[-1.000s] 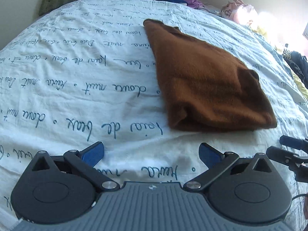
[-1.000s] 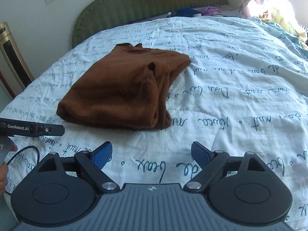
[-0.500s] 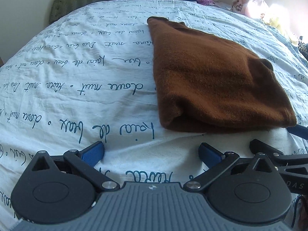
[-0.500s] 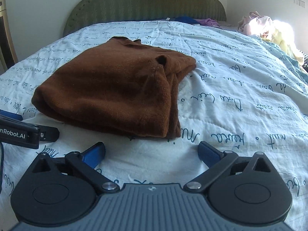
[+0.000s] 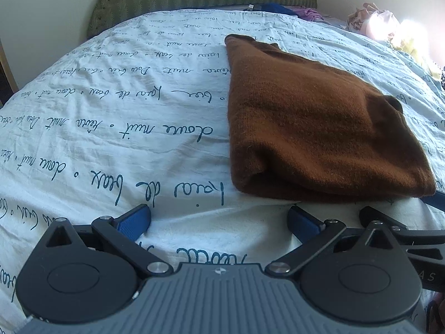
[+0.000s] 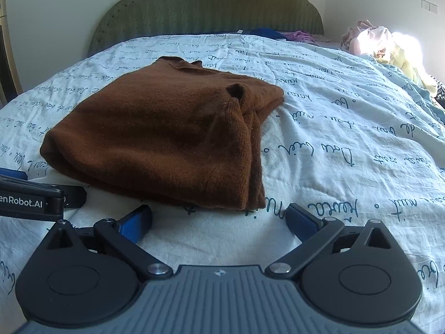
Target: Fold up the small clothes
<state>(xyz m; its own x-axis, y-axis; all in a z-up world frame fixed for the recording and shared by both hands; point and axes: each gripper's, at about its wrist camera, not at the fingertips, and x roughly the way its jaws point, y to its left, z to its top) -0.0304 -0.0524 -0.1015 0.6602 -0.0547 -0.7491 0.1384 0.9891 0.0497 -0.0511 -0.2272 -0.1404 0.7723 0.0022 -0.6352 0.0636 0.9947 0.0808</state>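
A brown knit garment [image 5: 314,128] lies folded in a thick pad on the bed, its rolled near edge facing me. My left gripper [image 5: 219,218] hovers open just short of that edge, towards its left corner, nothing between the blue pads. In the right wrist view the same brown garment [image 6: 167,136] fills the centre-left. My right gripper [image 6: 218,218] stands wide open just before the garment's near right corner, with only bedsheet between its fingers. Each gripper shows at the edge of the other's view.
The bed is covered by a pale blue sheet [image 5: 111,128] printed with handwriting. A green padded headboard [image 6: 208,11] stands at the far end. Loose clothes are piled at the far right [image 6: 389,44] and by the headboard [image 6: 278,33].
Both grippers have come closer to the garment's near edge and tipped upward, so the headboard shows more. The right gripper's jaws widened a little at first. The garment has not moved.
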